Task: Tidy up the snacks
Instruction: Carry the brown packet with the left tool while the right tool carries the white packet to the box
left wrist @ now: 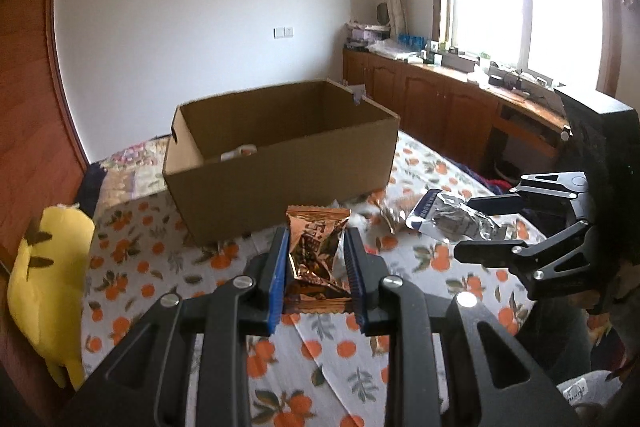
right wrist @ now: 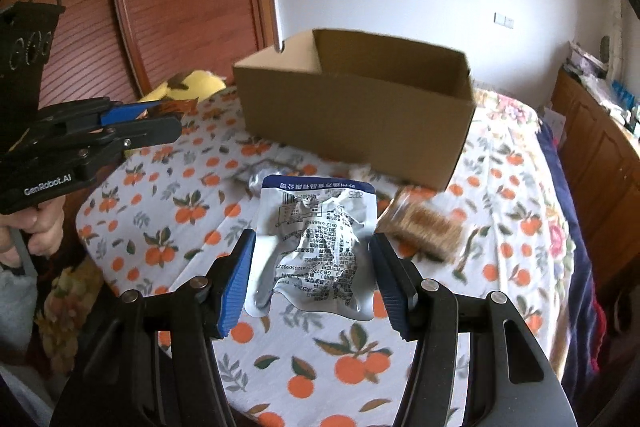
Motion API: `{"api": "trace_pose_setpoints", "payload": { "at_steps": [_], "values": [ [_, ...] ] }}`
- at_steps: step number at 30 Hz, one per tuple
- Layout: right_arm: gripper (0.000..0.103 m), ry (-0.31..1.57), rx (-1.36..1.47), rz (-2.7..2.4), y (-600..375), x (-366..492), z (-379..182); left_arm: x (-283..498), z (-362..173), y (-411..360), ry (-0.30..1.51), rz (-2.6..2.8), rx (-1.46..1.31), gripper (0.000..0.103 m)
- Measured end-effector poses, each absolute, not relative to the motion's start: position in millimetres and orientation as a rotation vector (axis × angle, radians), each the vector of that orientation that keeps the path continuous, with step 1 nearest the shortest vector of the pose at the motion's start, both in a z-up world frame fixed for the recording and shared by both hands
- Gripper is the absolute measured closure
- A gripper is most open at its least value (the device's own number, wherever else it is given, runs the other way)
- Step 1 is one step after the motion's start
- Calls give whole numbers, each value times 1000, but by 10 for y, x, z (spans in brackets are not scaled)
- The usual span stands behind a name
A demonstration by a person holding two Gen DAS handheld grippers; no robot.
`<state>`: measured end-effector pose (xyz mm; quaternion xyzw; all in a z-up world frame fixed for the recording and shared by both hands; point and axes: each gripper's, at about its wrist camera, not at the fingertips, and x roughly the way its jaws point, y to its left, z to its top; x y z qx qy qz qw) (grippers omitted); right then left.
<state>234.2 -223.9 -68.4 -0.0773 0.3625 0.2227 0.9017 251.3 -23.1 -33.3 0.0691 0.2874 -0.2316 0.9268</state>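
My left gripper (left wrist: 318, 239) is shut on a copper-brown foil snack packet (left wrist: 316, 247) and holds it above the bed, in front of the open cardboard box (left wrist: 288, 163). The right wrist view shows it at the far left (right wrist: 176, 115). My right gripper (right wrist: 312, 255) holds a crumpled silver pouch with a blue top edge (right wrist: 320, 247) between its blue pads, above the bedsheet. This pouch shows in the left wrist view (left wrist: 452, 219) between the right gripper's fingers (left wrist: 476, 223). The box (right wrist: 360, 115) holds a pale item (left wrist: 240, 151) at its bottom.
A brown snack pack (right wrist: 424, 227) and other wrappers (right wrist: 264, 175) lie on the orange-print bedsheet (right wrist: 180, 219) near the box. A yellow plush toy (left wrist: 48, 279) lies at the bed's left edge. A wooden cabinet (left wrist: 440, 107) runs under the window.
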Motion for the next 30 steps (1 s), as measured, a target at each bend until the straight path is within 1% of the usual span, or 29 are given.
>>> {"api": "trace_pose_setpoints", "payload": {
  "at_steps": [12, 30],
  "values": [
    [44, 683, -177, 429, -2367, 2686, -329, 2989, -110, -287, 524, -488, 127, 77],
    [44, 625, -203, 426, -2274, 3636, -120, 4080, -178, -258, 510, -448, 88, 77]
  ]
}}
